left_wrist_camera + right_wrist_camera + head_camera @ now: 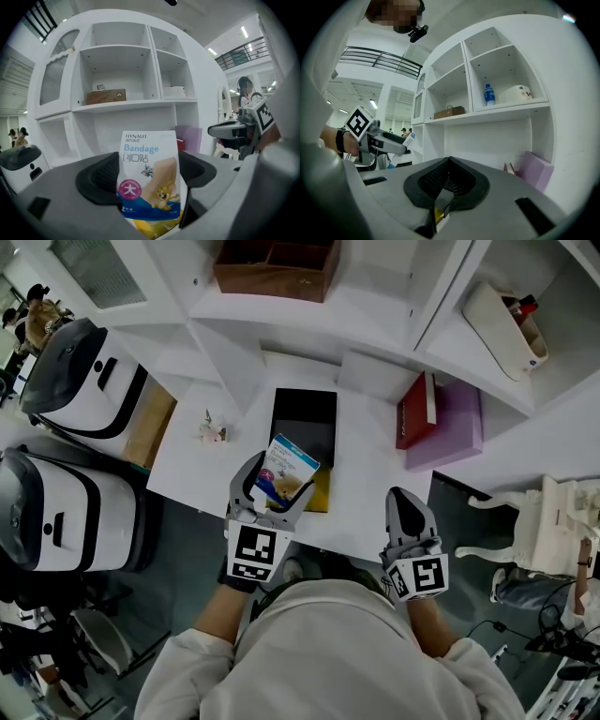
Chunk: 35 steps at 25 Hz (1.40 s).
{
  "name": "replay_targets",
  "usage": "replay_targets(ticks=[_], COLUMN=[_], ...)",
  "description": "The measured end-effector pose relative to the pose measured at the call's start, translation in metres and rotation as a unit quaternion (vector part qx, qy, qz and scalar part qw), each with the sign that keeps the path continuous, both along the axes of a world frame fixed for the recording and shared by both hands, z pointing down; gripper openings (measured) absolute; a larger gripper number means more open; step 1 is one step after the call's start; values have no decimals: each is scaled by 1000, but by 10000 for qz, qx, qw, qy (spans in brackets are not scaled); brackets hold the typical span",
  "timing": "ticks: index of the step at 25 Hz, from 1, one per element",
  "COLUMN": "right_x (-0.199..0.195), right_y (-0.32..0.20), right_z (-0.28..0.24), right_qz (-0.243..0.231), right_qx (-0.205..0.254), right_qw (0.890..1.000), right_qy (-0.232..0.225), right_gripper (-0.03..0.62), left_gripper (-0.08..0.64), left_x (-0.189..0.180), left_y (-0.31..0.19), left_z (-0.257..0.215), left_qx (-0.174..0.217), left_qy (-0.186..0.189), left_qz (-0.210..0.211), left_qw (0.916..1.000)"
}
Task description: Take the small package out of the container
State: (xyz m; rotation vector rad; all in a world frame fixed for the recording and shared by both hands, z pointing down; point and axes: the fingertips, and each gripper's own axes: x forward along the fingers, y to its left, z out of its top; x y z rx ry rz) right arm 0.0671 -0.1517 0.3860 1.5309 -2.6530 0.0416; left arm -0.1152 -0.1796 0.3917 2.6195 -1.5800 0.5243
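Package: small package [287,472] clamped upright in the left gripper [275,487], over the near end of the container [304,423].
Container: on the white table [187,465], at 12 o'clock from the package.
Right gripper [406,500]: jaws pressed together, empty, at 3 o'clock of the left.
Left gripper view alone: "Bandage" print is legible.
Right gripper view alone: bottle [488,94] on a shelf.

The small package [150,178] was a smooth printed pouch with a slight sheen, plastic film by the look of it. The left tool [274,488] clamped on it had a matt grey plastic shell, and its pads [104,180] were black, ribbed and rubbery-looking. The right tool [443,190] showed the same matt grey shell and ridged black lining. The container [303,418] looked matt black. The tabletop [375,493] and shelf [375,296] were smooth, painted-looking white. The box [272,282] on the shelf was brown wood.
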Motion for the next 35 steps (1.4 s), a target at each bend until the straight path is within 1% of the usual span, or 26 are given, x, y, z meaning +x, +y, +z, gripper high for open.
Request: replay_targets(ticks=[3,10,16,23,35], right_x=[-2,-6,-8,-7,2], right_y=[0,-1,-2,-1,-2], right_z=[-3,-7,-10,-8,-2], right_qz=[-25,-57,-68,-68,-32], right_qx=[16,92,115,88,52], right_qw=[10000,9999,9999,9999,10000], right_qy=[9,15,32,46,50], right_gripper=[25,25,25,23,25], left_gripper=[400,400,400,400,400], left_x=[-2,-7,-10,-10,-4], left_y=[2,7,9,10,8], left_z=[-9,-30,-39,-41,-33], left_qx=[75,280,360,371,276], left_qy=[89,449,608,684,611], left_qz=[-40,-176,-243,-281,-264], left_qw=[9999,9984,9972,9966,9974])
